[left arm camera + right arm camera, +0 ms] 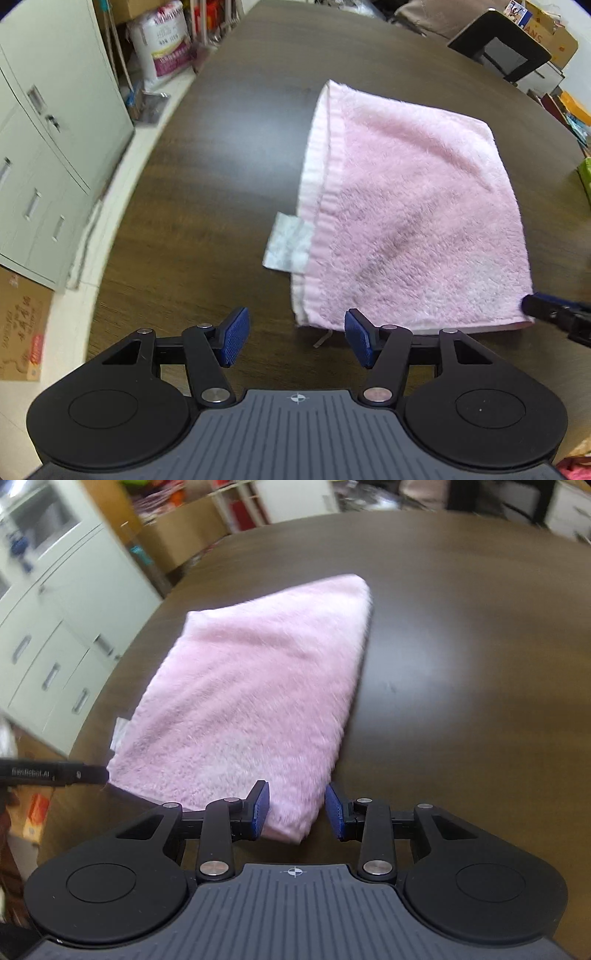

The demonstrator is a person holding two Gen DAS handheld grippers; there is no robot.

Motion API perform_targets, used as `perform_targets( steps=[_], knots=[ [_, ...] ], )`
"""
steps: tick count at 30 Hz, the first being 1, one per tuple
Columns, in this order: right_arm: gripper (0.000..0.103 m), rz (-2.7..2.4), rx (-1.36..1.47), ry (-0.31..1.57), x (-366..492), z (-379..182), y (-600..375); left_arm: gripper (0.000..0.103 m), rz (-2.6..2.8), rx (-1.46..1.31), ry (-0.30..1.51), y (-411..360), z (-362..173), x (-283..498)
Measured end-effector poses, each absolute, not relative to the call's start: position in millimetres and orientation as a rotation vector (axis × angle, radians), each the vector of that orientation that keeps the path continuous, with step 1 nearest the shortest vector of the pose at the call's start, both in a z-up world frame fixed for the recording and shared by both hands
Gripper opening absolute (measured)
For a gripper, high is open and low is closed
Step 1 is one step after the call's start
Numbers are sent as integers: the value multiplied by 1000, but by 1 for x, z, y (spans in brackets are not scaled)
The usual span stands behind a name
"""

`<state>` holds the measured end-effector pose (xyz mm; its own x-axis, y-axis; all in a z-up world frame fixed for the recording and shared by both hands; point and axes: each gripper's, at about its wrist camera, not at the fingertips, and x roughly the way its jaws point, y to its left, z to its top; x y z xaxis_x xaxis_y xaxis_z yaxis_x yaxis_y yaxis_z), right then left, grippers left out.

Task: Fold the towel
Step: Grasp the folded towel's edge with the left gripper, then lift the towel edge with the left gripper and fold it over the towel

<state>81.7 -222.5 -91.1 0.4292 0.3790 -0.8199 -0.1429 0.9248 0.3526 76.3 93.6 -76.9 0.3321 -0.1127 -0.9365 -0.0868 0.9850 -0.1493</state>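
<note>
Currently, the pink towel is seen lying folded flat on the dark wood-grain surface, with two layers showing along one long edge where a paler hem strip runs beside the upper layer. A white care label is seen sticking out from that same edge, flat on the surface.

The left gripper is held above the surface just beside the towel's near corner; its jaws are set wide apart, nothing is gripped between them, and only bare wood and a loose thread of the towel are seen in the gap. One blue pad overlaps the towel's near edge in the left wrist view, though it cannot be told whether it touches the cloth.

The right gripper is seen over the towel's other near corner. Its jaws are set at a moderate gap, narrower than the left ones, and the corner of the towel is seen between them, but the pads are not pressed on it. The right wrist view is blurred, so the finer detail of the cloth there cannot be made out.

A grey metal cabinet is seen beyond the surface on the towel's label side, and a cardboard box stands on the floor next to it
</note>
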Motion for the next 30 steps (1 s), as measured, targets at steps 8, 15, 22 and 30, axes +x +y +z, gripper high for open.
perform_targets(
  steps=[8, 15, 22, 30],
  knots=[
    [36, 243, 360, 1057, 75, -97, -224, 61, -60, -175, 1266, 80, -85, 84],
    [36, 248, 375, 1067, 71, -99, -221, 60, -87, -157, 1255, 76, -83, 87],
    [16, 272, 378, 1038, 68, -99, -216, 19, -95, -180, 1237, 78, -83, 89],
    [11, 278, 410, 1006, 63, -90, -225, 16, -120, -187, 1200, 70, -71, 84]
  ],
)
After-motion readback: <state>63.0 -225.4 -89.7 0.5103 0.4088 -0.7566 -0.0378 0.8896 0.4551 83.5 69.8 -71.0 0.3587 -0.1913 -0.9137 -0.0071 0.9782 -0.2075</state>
